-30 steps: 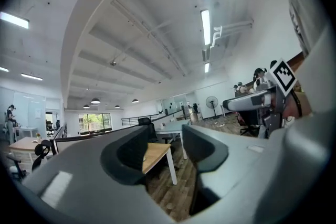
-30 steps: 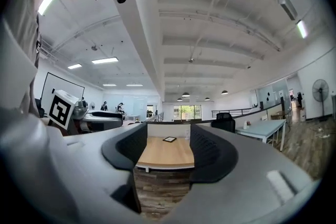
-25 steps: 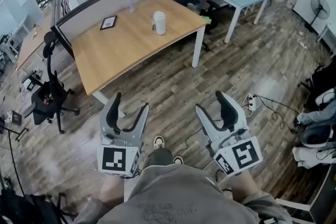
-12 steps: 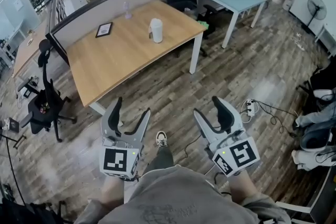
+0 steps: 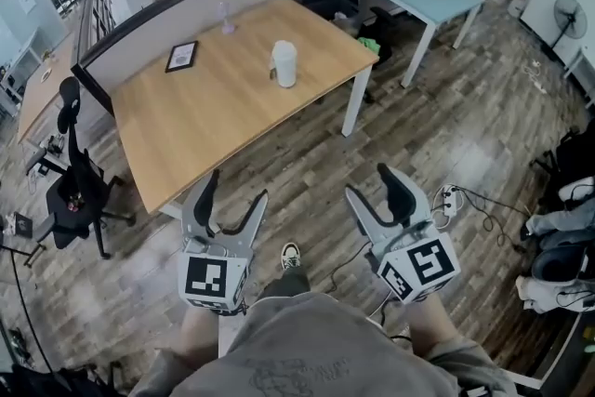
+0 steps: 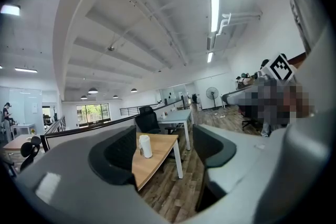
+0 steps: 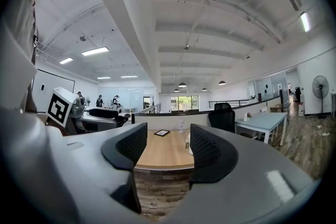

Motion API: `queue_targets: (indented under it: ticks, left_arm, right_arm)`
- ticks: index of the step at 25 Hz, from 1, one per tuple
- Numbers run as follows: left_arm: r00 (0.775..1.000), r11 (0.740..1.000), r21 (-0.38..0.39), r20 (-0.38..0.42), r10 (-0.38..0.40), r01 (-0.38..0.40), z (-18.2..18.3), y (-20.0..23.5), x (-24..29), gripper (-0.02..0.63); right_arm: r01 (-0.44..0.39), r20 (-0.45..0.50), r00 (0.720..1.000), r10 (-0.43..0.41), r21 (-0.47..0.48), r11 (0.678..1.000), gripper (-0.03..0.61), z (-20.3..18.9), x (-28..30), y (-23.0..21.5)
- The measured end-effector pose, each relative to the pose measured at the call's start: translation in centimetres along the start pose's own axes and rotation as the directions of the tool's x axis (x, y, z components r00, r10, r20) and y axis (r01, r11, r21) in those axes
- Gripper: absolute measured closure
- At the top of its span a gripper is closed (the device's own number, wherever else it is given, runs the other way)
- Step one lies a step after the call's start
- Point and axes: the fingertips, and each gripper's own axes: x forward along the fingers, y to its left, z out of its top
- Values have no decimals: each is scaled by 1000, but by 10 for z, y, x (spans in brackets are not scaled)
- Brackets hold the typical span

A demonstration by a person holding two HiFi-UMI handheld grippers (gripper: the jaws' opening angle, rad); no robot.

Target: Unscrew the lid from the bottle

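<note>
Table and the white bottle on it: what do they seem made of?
Table: light wood or wood-look laminate, matt, judging by its streaky tan grain; its legs look like white painted metal. Bottle: opaque white, smooth, probably plastic, though too small here to be sure.

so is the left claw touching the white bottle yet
Apart. The head view shows the left claw open over the floor, well short of the table where the bottle stands.
</note>
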Motion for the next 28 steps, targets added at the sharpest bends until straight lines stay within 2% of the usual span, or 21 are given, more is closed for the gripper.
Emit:
queue_targets:
  ticks: [7, 14, 18, 28]
  left_arm:
    - [998, 998, 14, -37, -54, 54, -15, 52, 78, 278]
    - [991, 994, -18, -75, -109, 108, -40, 93, 143, 278]
    - [990, 993, -17, -81, -117, 116, -45, 114, 168, 278]
    - [988, 993, -25, -104, -118, 116, -60, 139, 220, 276]
  right_arm:
    - [-2, -83, 997, 2, -7, 1000, 337, -6, 94, -26]
    - [29, -163, 986, -26, 18, 999, 337, -21, 171, -58]
    - [54, -186, 982, -43, 55, 997, 337, -27, 199, -73]
    - [35, -244, 970, -17, 69, 997, 337, -40, 251, -96]
